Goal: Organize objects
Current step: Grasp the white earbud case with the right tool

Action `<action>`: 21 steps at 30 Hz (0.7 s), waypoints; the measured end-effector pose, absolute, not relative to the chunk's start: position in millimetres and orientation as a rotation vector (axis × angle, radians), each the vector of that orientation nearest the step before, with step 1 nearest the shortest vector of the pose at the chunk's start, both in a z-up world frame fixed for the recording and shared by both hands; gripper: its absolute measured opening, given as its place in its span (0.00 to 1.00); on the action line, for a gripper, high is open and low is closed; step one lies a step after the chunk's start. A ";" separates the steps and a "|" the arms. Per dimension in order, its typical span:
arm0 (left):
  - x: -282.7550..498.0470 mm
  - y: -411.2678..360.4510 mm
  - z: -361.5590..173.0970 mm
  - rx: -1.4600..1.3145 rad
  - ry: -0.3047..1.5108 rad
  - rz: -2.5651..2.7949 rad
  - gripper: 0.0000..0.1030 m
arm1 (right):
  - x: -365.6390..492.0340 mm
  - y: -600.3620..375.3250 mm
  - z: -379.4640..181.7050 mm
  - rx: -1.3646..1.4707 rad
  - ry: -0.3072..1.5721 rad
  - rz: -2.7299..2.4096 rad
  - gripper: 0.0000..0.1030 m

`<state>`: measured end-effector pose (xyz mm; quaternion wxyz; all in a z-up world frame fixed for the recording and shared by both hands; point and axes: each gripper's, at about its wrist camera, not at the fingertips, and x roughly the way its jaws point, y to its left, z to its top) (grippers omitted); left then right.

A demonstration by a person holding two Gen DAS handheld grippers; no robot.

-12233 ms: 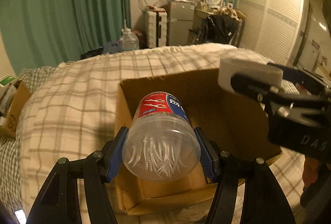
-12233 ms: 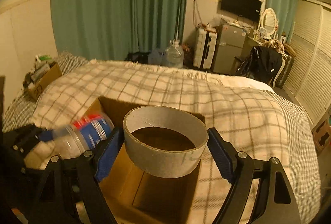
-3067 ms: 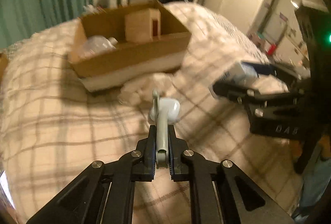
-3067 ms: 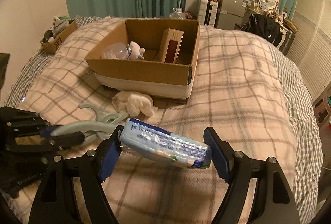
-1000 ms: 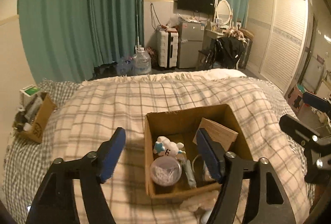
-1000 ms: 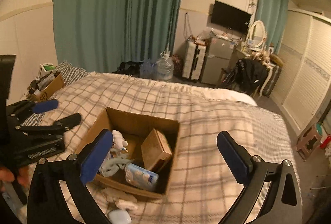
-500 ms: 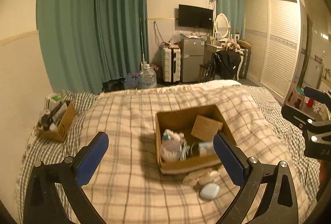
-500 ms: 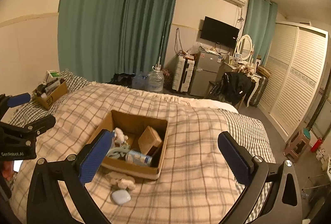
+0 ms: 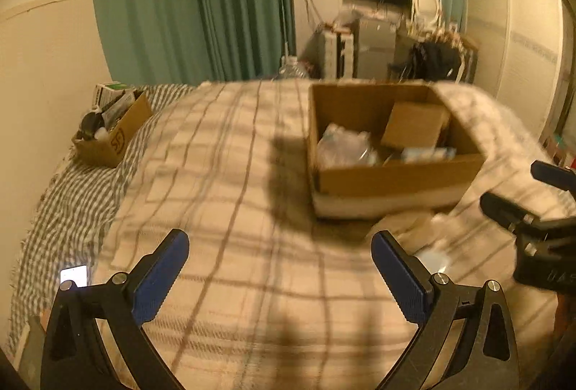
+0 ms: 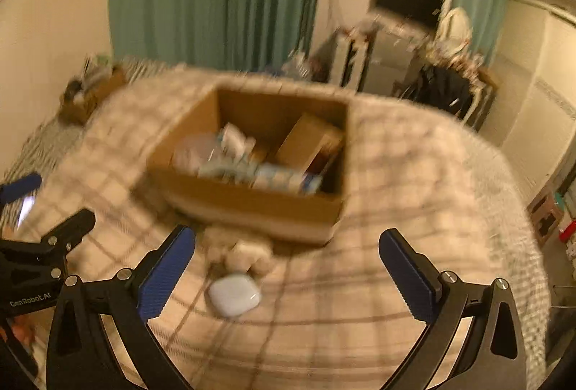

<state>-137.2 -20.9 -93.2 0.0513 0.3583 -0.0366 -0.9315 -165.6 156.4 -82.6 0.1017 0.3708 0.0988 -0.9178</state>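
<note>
**Both grippers hang open over the bed, box packed, two things outside it**

Far left on the grey-checked bedding sits a small brown cardboard box of odds and ends (image 9: 111,134), well apart from everything else. The left gripper (image 9: 280,276) hovers over the cream plaid blanket (image 9: 234,195), its blue-padded fingers (image 9: 160,276) spread wide and released, nothing between them.

Further right stands the large open brown cardboard box with a white band along its base (image 10: 252,206). Inside, blurred by motion, lie a clear plastic jar (image 9: 345,147) on the left, a blue-and-white wrapped packet (image 10: 284,179) against the near wall, and a tilted brown cardboard carton (image 10: 309,141) toward the right.

Just in front of the box, touching its near wall, is a crumpled cream cloth (image 10: 241,251). Just beside that, nearer the camera, lies a small rounded white plastic case (image 10: 234,294) on the blanket.

The right gripper (image 10: 288,273) hangs above this spot, fingers (image 10: 406,276) likewise wide apart and gripping nothing; the white case sits below the gap, toward its left finger.
</note>
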 end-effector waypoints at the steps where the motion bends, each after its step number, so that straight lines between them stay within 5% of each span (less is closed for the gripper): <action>1: -137.9 -21.4 -99.9 1.105 -0.125 -2.815 1.00 | -168.6 153.1 -94.4 1.135 0.296 -2.678 1.00; 8: -136.9 -32.3 -121.5 1.239 -0.006 -2.834 1.00 | -194.7 129.4 -169.0 1.448 0.329 -2.399 0.99; 13: -139.8 -34.9 -127.0 1.295 0.022 -2.791 1.00 | -200.9 123.5 -196.4 1.565 0.384 -2.344 0.80; 17: -143.7 -32.7 -130.7 1.323 0.004 -2.771 1.00 | -193.4 120.1 -197.7 1.548 0.426 -2.327 0.53; 21: -145.8 -29.7 -125.7 1.335 -0.005 -2.779 1.00 | -186.5 131.0 -177.5 1.491 0.370 -2.350 0.53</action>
